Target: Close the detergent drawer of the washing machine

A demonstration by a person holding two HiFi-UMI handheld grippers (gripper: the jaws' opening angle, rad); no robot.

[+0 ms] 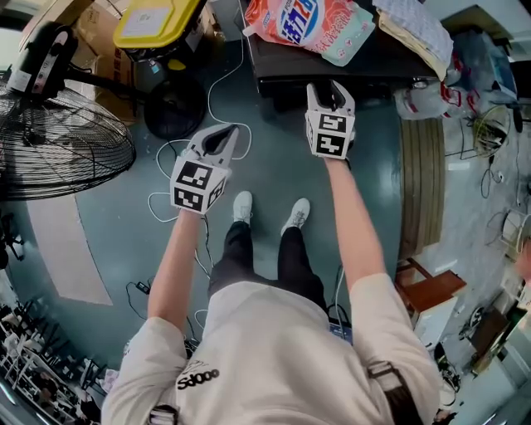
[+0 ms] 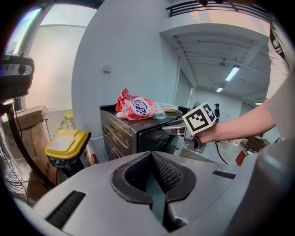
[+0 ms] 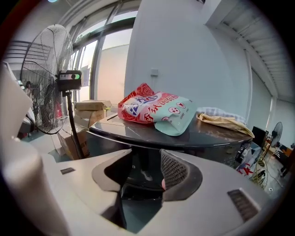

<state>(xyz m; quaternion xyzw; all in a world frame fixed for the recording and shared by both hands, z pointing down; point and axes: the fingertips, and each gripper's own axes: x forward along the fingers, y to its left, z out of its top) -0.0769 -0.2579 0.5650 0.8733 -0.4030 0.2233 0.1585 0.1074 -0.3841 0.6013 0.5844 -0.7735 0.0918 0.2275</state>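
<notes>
the left hand-held gripper (image 1: 224, 139) hangs over the floor, well apart from the machine, its jaws narrowed to a slit with nothing in them. the right hand-held gripper (image 1: 330, 90) is at the top front of the washing machine (image 1: 382, 62), jaws wide. the dark front of what looks like the drawer (image 3: 140, 177) sits between them, below the bag (image 1: 307, 25) on the lid. this looks like the pushing step, though i cannot tell how far out the drawer stands. the next move calls for a straight push inward until it sits flush.

Fan (image 1: 58, 145), yellow-lidded bin (image 1: 155, 21), detergent bag (image 1: 311, 25)
</notes>
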